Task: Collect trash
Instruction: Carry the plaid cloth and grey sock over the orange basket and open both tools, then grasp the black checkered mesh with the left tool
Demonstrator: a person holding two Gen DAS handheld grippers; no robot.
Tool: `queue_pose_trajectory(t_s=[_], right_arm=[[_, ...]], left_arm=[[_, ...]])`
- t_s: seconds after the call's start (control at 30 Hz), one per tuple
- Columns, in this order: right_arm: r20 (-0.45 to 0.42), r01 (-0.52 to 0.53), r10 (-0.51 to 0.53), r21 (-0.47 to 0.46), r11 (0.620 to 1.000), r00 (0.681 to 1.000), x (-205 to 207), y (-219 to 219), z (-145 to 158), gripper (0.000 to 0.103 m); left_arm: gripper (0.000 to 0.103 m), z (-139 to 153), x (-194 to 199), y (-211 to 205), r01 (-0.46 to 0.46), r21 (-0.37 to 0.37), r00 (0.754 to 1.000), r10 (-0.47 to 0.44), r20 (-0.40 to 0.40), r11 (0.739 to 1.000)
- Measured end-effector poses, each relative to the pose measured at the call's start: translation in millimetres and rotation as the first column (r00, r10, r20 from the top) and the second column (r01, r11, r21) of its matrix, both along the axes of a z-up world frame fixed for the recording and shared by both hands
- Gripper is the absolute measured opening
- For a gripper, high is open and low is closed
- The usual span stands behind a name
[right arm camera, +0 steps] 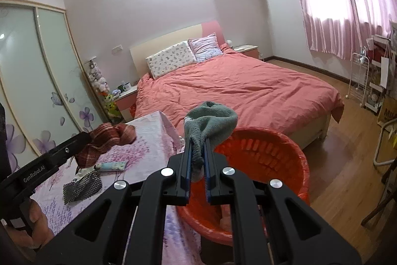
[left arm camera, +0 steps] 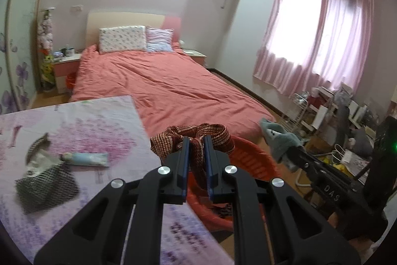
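My left gripper point(left arm camera: 196, 138) is shut on a red patterned sock point(left arm camera: 198, 138) and holds it over the near rim of a red plastic basin point(left arm camera: 250, 160). My right gripper point(right arm camera: 197, 140) is shut on a grey-green sock point(right arm camera: 211, 121) and holds it above the same basin point(right arm camera: 268, 155). In the right wrist view the red sock point(right arm camera: 109, 135) hangs from the left gripper over the table. A tube point(left arm camera: 85, 159) and a black-and-white mesh wrapper point(left arm camera: 47, 184) lie on the floral tablecloth point(left arm camera: 74, 121).
A bed with a salmon cover point(left arm camera: 168, 86) lies beyond the table and basin. A wardrobe with sliding glass doors point(right arm camera: 29, 71) stands at left. Cluttered racks point(left arm camera: 330, 116) stand under the pink curtains at right. Wood floor point(right arm camera: 347, 153) shows right of the basin.
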State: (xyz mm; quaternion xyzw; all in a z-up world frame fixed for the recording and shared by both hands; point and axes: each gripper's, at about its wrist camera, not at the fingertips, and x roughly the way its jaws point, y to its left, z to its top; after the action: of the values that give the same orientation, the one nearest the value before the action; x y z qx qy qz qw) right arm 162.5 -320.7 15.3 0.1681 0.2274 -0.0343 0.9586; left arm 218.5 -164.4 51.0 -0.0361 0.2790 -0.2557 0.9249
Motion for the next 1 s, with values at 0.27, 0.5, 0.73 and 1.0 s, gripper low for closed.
queue_pose_trajectory(t_s=[0.27,0.5,0.73,1.0], right_arm=[[0.009,0.030,-0.030,0.047,0.998,1.000,8,-28,-13,0.009],[-0.031,0.040,-0.036,0.110,0.993,0.999,20,-50,-38,0.024],[-0.075,0.064,-0.057,0.084,0.994,0.996,22,-48,-47,0.035],[-0.083,0.052,-0.048,0.047,0.998,0.995,24,-35,-40,0.039]], left_arm=[[0.013,-23,21,-46,0.077,0.013,0.996,-0.076,-0.036,0.997],[0.030,-51,40,-70,0.092,0.070,0.993,-0.086,-0.083,0.993],[0.037,-65,52,-49,0.021,0.137,0.996,-0.010,-0.083,0.990],[0.043,-69,53,-8,-0.056,0.205,0.996,0.068,-0.053,0.977]])
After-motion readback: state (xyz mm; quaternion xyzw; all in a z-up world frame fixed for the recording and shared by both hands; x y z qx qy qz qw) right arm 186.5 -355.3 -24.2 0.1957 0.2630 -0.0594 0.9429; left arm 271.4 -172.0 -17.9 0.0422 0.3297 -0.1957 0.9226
